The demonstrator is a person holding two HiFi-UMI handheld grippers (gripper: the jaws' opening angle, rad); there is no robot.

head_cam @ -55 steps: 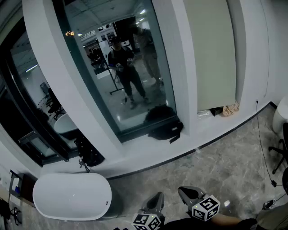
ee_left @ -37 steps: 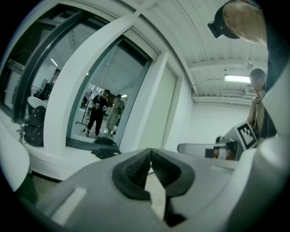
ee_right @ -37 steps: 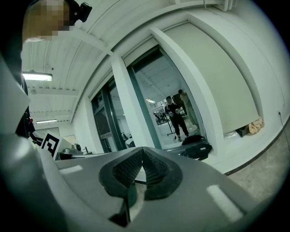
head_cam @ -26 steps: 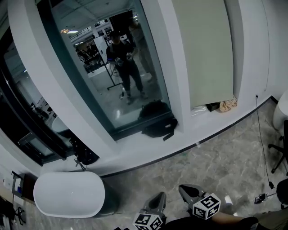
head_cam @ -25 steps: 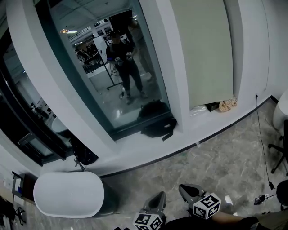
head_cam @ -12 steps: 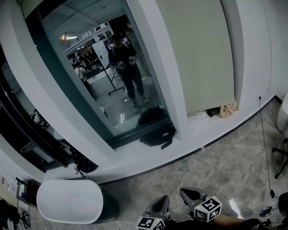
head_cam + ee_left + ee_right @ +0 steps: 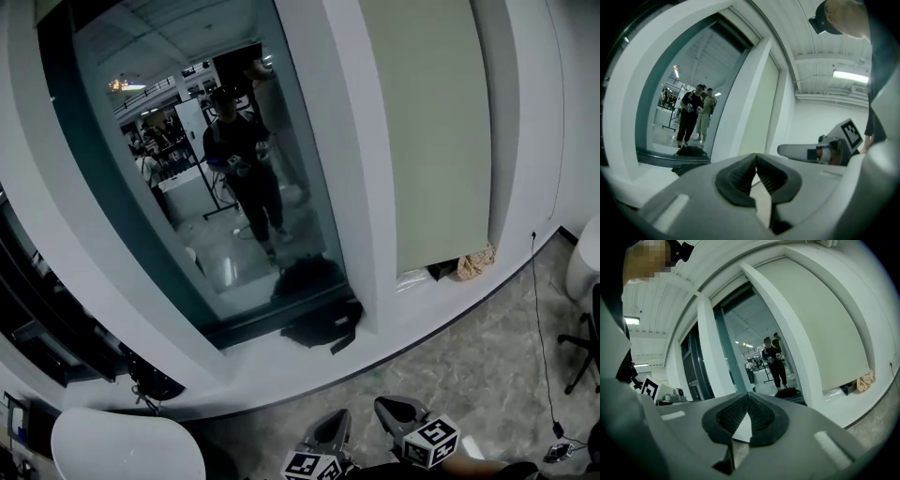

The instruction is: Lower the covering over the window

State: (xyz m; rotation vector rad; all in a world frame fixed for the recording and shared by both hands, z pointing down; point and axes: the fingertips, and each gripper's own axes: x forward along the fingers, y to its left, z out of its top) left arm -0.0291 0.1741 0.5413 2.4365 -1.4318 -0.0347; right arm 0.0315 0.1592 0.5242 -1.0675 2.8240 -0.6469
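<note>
The left gripper [image 7: 756, 157] is closing, tips touching, with nothing between them. The right gripper [image 7: 746, 395] is clenched tight and empty too. In the head view both are mostly cut off at the bottom. The blind [image 7: 427, 141] hangs on the right, almost down to the sill [image 7: 412, 305]; its top is cut off. A small tan thing [image 7: 475, 263] under it is hard to make out. A dark bag [image 7: 319, 319] lies by the bare window [image 7: 178, 187].

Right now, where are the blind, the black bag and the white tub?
blind [image 7: 431, 131], head view, middle of its pale fabric.
bag [image 7: 323, 323], head view, its dark body.
tub [image 7: 122, 450], head view, its white top.
</note>
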